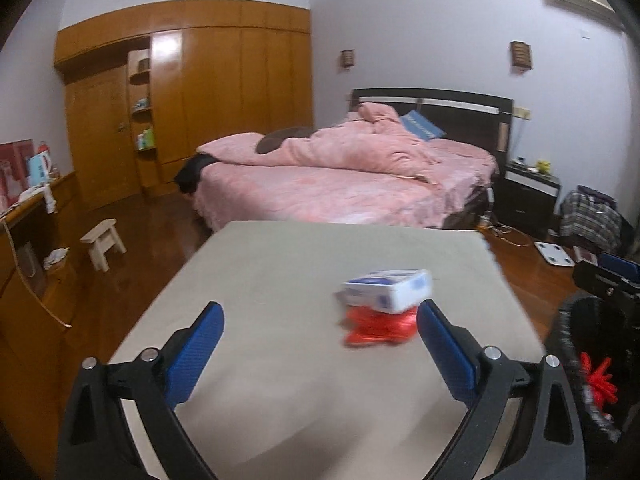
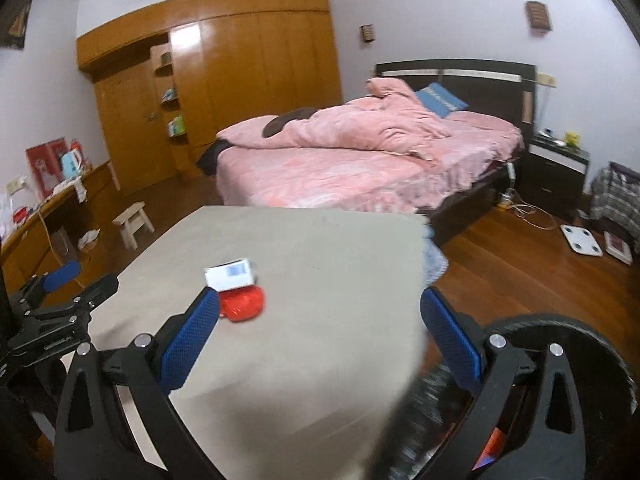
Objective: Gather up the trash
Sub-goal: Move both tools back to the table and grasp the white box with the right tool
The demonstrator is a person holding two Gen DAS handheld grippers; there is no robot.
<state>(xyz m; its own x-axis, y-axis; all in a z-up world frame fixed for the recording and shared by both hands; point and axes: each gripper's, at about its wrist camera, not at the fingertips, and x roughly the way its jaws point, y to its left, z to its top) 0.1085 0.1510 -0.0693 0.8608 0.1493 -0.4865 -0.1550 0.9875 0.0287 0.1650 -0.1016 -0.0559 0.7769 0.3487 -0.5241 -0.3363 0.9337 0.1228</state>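
Note:
A white and blue small box [image 1: 390, 290] lies on a crumpled red wrapper [image 1: 376, 330] on the beige table [image 1: 280, 288]. My left gripper [image 1: 320, 344] is open and empty, just short of them; the wrapper sits near its right finger. In the right wrist view the box [image 2: 230, 274] and red wrapper [image 2: 244, 302] lie ahead to the left. My right gripper [image 2: 320, 332] is open and empty over the table's right edge. A black mesh bin [image 2: 568, 344] stands at the table's right side; red trash [image 1: 598, 378] lies in it.
A pink bed [image 1: 340, 176] stands beyond the table [image 2: 300, 248]. A wooden wardrobe [image 1: 200, 92] fills the back wall. A small white stool [image 1: 102, 242] and a wooden desk [image 1: 24, 216] are on the left. A white scale [image 2: 580, 240] lies on the floor right.

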